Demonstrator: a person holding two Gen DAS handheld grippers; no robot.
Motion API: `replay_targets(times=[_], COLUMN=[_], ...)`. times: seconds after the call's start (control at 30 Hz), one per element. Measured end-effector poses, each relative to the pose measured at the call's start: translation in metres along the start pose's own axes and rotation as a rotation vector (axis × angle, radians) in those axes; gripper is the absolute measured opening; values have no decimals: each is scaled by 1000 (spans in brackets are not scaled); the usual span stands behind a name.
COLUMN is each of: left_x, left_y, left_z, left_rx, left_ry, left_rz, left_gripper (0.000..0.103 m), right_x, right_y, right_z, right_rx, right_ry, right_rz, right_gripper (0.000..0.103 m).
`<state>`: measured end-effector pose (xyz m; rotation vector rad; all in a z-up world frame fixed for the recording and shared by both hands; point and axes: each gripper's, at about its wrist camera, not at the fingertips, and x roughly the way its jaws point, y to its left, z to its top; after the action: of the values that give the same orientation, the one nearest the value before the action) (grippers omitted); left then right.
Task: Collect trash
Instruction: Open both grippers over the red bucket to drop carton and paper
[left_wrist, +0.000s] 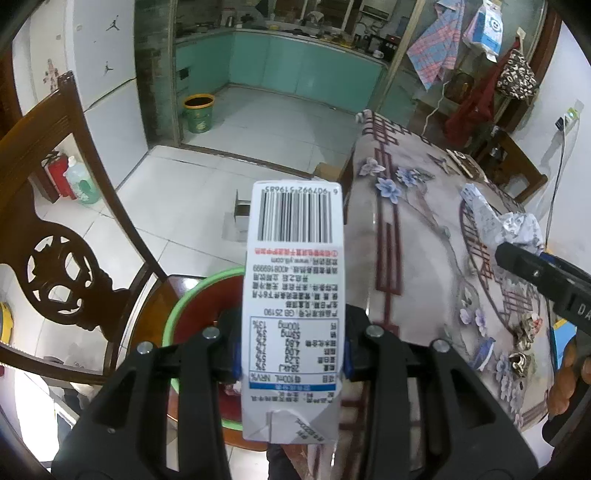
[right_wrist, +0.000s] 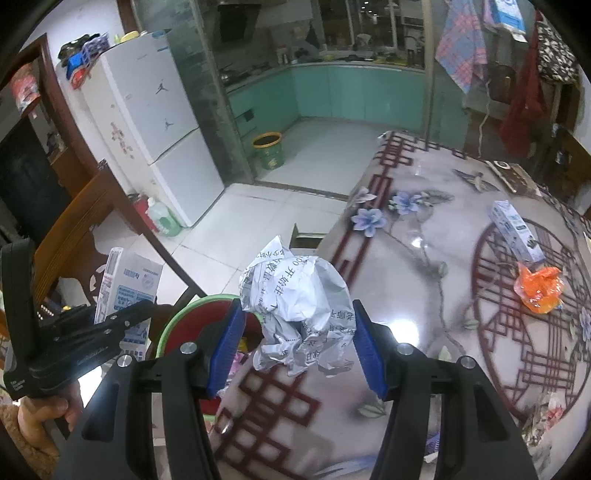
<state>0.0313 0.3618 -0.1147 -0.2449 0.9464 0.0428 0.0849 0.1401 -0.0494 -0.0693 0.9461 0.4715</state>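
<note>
The big table (right_wrist: 424, 280) with the flowery cloth fills the right side of both views. A brown wooden chair (left_wrist: 55, 206) stands at its left, and on the chair seat sits a bowl with a green rim (left_wrist: 192, 295), right by the table edge. Something small lies inside it, but you cannot tell what.

Your left gripper (left_wrist: 291, 354) is squeezed on a milk carton (left_wrist: 295, 295). The carton stands up between the pads, with its bar code at the far end, and it hangs over the green bowl.

Your right gripper (right_wrist: 299, 343) has its jaws about half way apart, with a ball of crumpled paper (right_wrist: 299, 314) between them. Both blue pads (right_wrist: 225, 347) touch the sides of the paper. It is held over the table edge, just beside the bowl.

More trash lies on the table. A second small carton (right_wrist: 515, 232) lies on its side far off to the right. Just in front of it sits a crumpled orange wrapper (right_wrist: 541, 288). They are touching or nearly so.
</note>
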Motion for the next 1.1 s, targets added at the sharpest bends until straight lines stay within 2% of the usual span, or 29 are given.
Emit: replay_targets(times=[0.3, 0.7, 1.1], left_x=[5, 9, 11], left_y=[22, 57, 75], left_z=[-4, -12, -16], left_rx=[-39, -99, -135], left_ry=[18, 52, 63], left_rz=[27, 58, 72], left_gripper=[36, 36, 36], right_x=[25, 73, 103], right_y=[28, 71, 101], right_z=[1, -4, -8], right_rx=[-56, -121, -185], right_ry=[51, 167, 253], right_rz=[55, 145, 199], right_gripper=[56, 56, 56])
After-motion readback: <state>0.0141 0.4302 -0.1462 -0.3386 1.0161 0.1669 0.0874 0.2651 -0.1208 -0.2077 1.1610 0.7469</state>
